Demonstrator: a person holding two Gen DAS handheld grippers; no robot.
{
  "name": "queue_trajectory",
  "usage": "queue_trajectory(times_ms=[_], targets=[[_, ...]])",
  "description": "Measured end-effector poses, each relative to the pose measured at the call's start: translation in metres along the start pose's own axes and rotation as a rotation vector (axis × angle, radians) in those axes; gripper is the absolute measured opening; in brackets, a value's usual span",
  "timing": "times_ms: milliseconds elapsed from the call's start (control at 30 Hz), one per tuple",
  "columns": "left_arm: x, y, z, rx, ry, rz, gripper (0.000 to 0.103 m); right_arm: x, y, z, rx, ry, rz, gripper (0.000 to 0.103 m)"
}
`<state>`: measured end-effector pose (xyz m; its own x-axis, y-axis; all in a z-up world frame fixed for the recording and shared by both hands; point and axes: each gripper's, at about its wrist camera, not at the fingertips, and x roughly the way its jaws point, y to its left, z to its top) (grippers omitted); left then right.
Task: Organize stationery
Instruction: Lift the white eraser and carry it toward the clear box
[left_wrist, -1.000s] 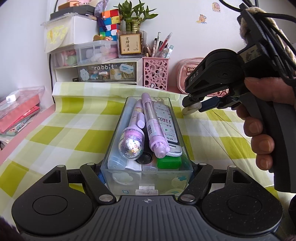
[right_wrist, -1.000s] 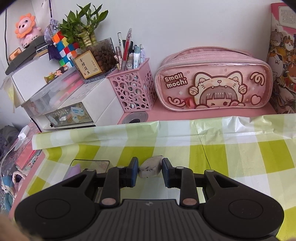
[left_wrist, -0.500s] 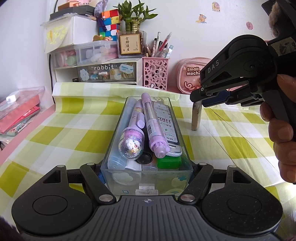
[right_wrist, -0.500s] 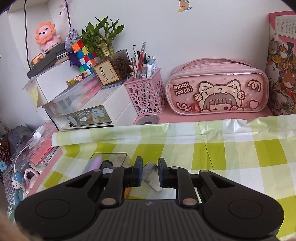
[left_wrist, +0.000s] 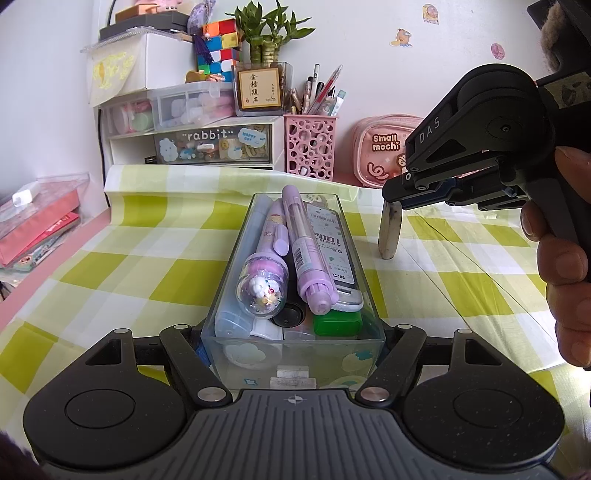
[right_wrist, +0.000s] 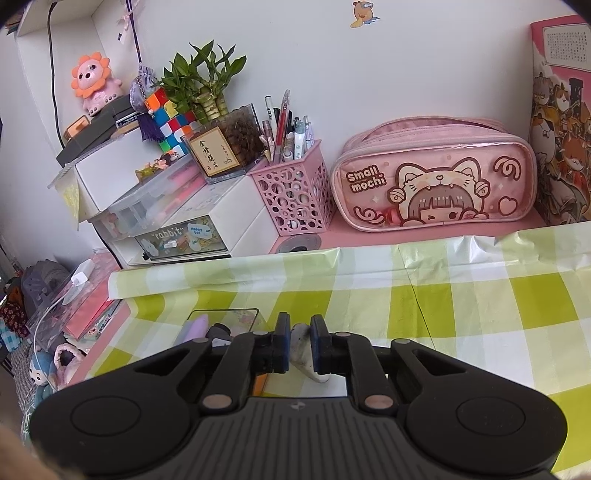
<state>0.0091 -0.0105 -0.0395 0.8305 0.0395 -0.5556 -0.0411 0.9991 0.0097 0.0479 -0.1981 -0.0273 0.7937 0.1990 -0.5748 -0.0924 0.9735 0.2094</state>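
Note:
A clear plastic box (left_wrist: 295, 354) stands on the green-checked cloth, packed with purple pens (left_wrist: 303, 254), a lead case and a green eraser. My left gripper (left_wrist: 291, 332) is shut on the box's near end, one finger on each side wall. To the right of the box my right gripper (left_wrist: 393, 197) holds a grubby white eraser (left_wrist: 389, 232) that hangs edge-down just over the cloth. In the right wrist view that gripper (right_wrist: 297, 339) has its jaws closing tight on the eraser (right_wrist: 301, 343), both blue pads pressing its faces. The box (right_wrist: 225, 317) shows to the left below.
A pink mesh pen holder (left_wrist: 310, 147), a white drawer unit (left_wrist: 192, 144) and a pink "Small mochi" pencil case (right_wrist: 432, 181) line the back wall. Pink folders (left_wrist: 37, 229) lie off the cloth's left edge. A hand (left_wrist: 565, 258) grips the right tool's handle.
The right gripper's jaws narrowed onto the eraser and it drew back and up a little. In the left wrist view the eraser turned from face-on to hanging edge-down. The left gripper and box stayed still.

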Motion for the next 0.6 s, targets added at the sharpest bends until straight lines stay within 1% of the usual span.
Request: queue_trajectory(times_ms=[67,300,367,433,600], targets=[[0.0,0.0,0.0,0.0,0.0,0.0,0.073,-0.001,0.0,0.0,0.004,0.002,0.003,0.001],[0.0,0.0,0.0,0.0,0.0,0.0,0.073,0.003,0.003,-0.002,-0.019,0.009,0.014,0.002],[0.0,0.0,0.0,0.001,0.0,0.0,0.073,0.005,0.003,-0.003,-0.027,0.02,0.019,0.006],[0.0,0.0,0.0,0.0,0.0,0.0,0.073,0.006,0.005,-0.004,-0.035,0.023,0.013,0.012],[0.0,0.0,0.0,0.0,0.0,0.0,0.073,0.01,0.007,-0.007,-0.045,0.042,0.024,0.016]])
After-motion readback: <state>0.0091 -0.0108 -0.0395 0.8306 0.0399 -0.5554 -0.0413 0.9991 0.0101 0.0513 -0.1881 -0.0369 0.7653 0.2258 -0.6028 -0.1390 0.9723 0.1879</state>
